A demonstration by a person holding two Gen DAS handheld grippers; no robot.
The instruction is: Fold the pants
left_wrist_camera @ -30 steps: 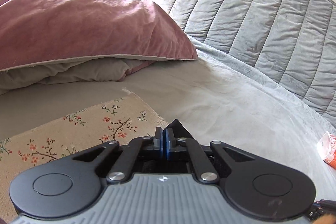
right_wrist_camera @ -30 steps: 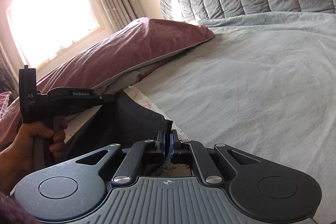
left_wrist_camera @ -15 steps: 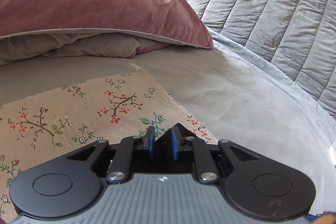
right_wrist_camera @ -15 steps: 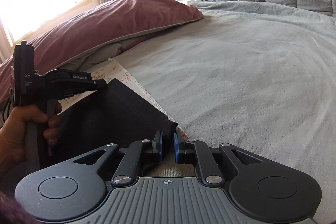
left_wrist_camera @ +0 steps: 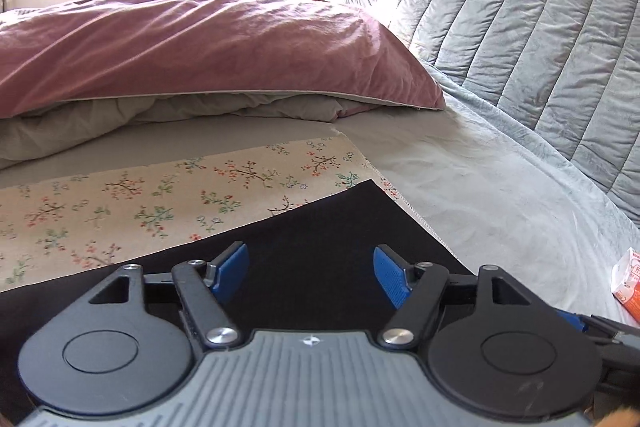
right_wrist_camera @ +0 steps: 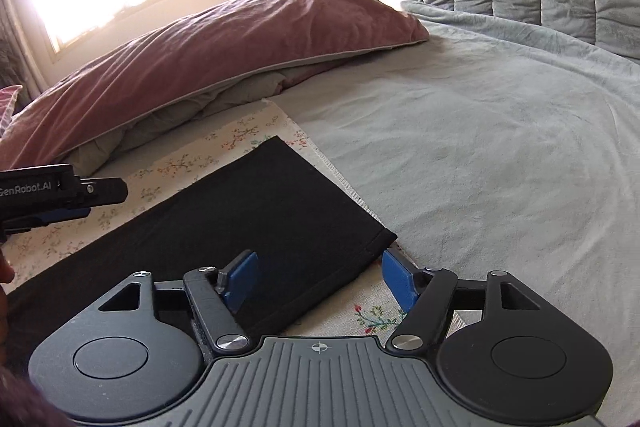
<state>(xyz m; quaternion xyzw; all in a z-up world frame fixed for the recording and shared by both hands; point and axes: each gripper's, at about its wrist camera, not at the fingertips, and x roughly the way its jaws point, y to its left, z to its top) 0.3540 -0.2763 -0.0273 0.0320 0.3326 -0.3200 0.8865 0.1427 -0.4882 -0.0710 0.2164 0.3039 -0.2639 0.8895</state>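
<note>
Black pants [right_wrist_camera: 256, 223] lie flat in a folded panel on a floral cloth [left_wrist_camera: 120, 199] spread over the bed, directly beneath and ahead of both tongs. The hemmed corner sits just ahead of the right gripper [right_wrist_camera: 318, 281], between its 2 blue pads [right_wrist_camera: 400, 283], which do not touch it; these jaws are opening and hold nothing. The left gripper [left_wrist_camera: 310, 279] hovers over the dark fabric with its jaws likewise opening and nothing pinched between them.

The fabric looks thin, soft and light, with no stiffness of its own, so it would likely sag and drag if lifted from only 1 point. The stitched hem at the near corner seems the firmest place to pinch, with a second hold on the far edge, near the left tongs, to keep the panel square. The matte cloth should not slip much in the ribbed pads.

Beyond the tongs, a mauve pillow [left_wrist_camera: 200, 51] rests on a rumpled grey one against the quilted grey headboard [left_wrist_camera: 520, 27]. To the right of the left gripper, well apart, an orange-and-white carton [left_wrist_camera: 628, 283] lies on the pale bedspread [right_wrist_camera: 480, 147].
</note>
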